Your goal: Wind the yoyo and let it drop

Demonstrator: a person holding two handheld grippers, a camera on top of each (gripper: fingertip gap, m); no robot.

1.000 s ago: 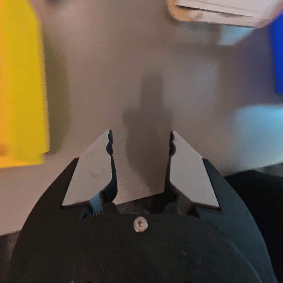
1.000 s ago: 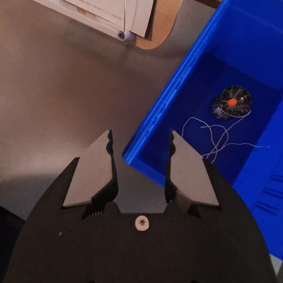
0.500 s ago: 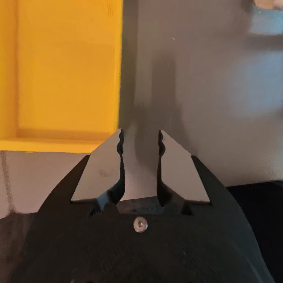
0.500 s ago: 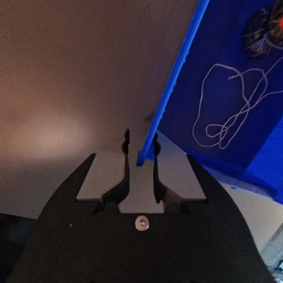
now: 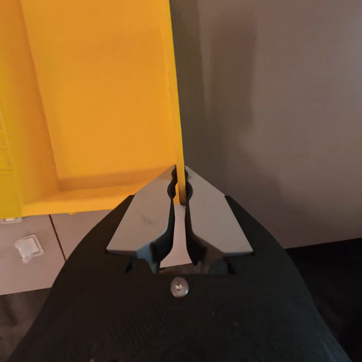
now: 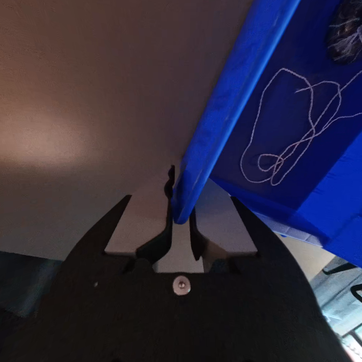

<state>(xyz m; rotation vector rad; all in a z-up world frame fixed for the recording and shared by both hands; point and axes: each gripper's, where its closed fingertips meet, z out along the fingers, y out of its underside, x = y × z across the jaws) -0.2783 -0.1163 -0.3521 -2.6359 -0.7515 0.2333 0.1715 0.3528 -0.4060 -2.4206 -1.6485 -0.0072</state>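
The yoyo (image 6: 345,37) is a dark disc lying inside the blue bin (image 6: 235,88), cut off at the top right of the right wrist view. Its white string (image 6: 293,127) lies loose in loops on the bin floor. My right gripper (image 6: 181,176) is shut on the blue bin's left wall near its front corner; the wall hides the right fingertip. My left gripper (image 5: 180,170) is shut on the right wall of an empty yellow bin (image 5: 98,98) near its front corner.
Both bins stand on a grey table (image 5: 274,117), which also shows in the right wrist view (image 6: 78,98). Below the table's front edge is tiled floor with a small clear object (image 5: 28,247). Floor clutter (image 6: 342,293) shows at the lower right. The left gripper's tips are roughly 65 cm from the right gripper's.
Both grippers went from open to shut. The left moved over to the yellow bin's right wall and closed on it. The right moved down onto the blue bin's left wall and closed on it.
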